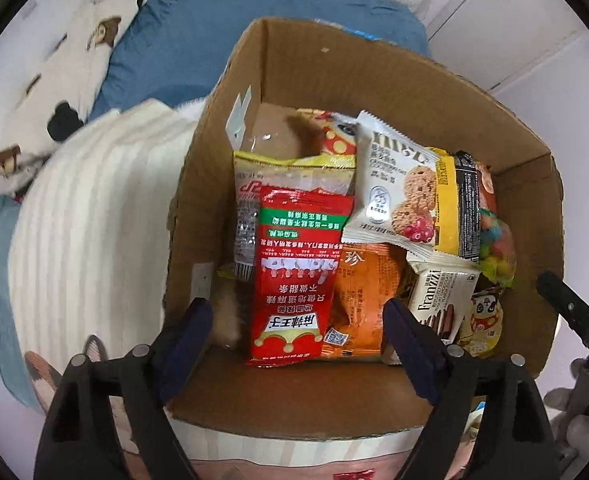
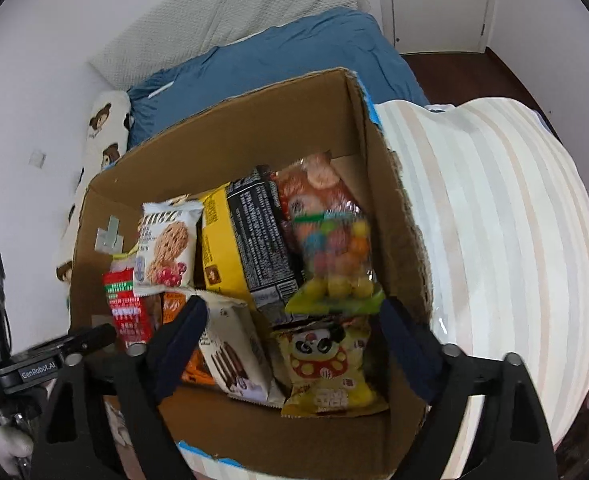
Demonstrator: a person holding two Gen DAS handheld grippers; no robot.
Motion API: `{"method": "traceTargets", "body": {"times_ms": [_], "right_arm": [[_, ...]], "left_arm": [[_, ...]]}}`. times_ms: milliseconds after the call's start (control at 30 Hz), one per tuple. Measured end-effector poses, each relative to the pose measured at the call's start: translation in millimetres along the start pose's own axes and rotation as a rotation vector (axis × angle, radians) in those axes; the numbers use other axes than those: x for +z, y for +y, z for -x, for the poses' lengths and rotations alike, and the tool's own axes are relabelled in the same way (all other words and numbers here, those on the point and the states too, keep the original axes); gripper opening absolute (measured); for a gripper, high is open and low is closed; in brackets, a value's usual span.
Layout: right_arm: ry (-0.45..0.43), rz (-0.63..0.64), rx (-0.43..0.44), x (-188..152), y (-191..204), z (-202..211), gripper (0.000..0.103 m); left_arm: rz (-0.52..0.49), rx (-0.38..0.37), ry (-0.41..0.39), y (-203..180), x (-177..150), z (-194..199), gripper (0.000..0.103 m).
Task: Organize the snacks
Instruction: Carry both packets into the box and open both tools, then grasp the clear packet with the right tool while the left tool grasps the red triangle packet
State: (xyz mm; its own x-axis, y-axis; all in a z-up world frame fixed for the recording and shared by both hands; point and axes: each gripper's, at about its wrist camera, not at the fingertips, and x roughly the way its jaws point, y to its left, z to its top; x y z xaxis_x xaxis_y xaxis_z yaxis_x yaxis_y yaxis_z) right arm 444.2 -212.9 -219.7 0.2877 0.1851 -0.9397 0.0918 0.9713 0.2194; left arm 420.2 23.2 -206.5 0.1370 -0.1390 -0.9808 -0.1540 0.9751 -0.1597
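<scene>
A bed with a rumpled blue quilt (image 1: 222, 36) fills the upper left of the left wrist view and the upper middle of the right wrist view, with a cream pillow printed with brown bears (image 1: 66, 64) along its left side. A bulky cushion in pale cream stripes (image 2: 494, 216) takes up the right half of the right wrist view, pressed against the wall of an open brown cardboard box (image 1: 334, 68) that sits in the centre of both views. The snacks lie piled inside this box: a yellow and black packet (image 2: 238, 248) in the middle, a large red sachet with white and green print (image 1: 294, 276) at lower centre of the left view, an orange pouch (image 1: 362, 296) just beside it, a white biscuit packet showing oat cookies (image 1: 394, 184) resting on top, a clear bag of coloured candy balls (image 2: 334, 256) toward the right, a cream Franzzi wafer packet (image 1: 440, 300), and a small yellow packet with a panda face (image 2: 326, 364) at lower centre of the right view. The left gripper (image 1: 298, 336) hovers over the near edge of the box with its fingers (image 1: 186, 328) spread wide apart around nothing. The right gripper (image 2: 290, 332) hangs above the near packets, its fingers (image 2: 406, 340) likewise wide apart and gripping nothing.
</scene>
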Motion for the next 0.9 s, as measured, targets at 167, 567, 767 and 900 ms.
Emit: {"method": "traceTargets", "body": {"times_ms": [167, 567, 767, 900], "right_arm": [[0.015, 0.036, -0.019, -11, 13, 12, 0.095], [-0.014, 0.056, -0.021, -38, 29, 54, 0.097], [-0.077, 0.081, -0.022, -60, 37, 91, 0.097], [-0.125, 0.103, -0.033, -77, 43, 116, 0.098]], "left_arm": [[-0.043, 0.031, -0.042, -12, -8, 17, 0.091], [-0.118, 0.075, -0.186, -34, -35, 75, 0.091], [-0.125, 0.069, -0.274, -43, -61, 111, 0.091], [-0.126, 0.069, -0.330, -50, -79, 133, 0.091]]}}
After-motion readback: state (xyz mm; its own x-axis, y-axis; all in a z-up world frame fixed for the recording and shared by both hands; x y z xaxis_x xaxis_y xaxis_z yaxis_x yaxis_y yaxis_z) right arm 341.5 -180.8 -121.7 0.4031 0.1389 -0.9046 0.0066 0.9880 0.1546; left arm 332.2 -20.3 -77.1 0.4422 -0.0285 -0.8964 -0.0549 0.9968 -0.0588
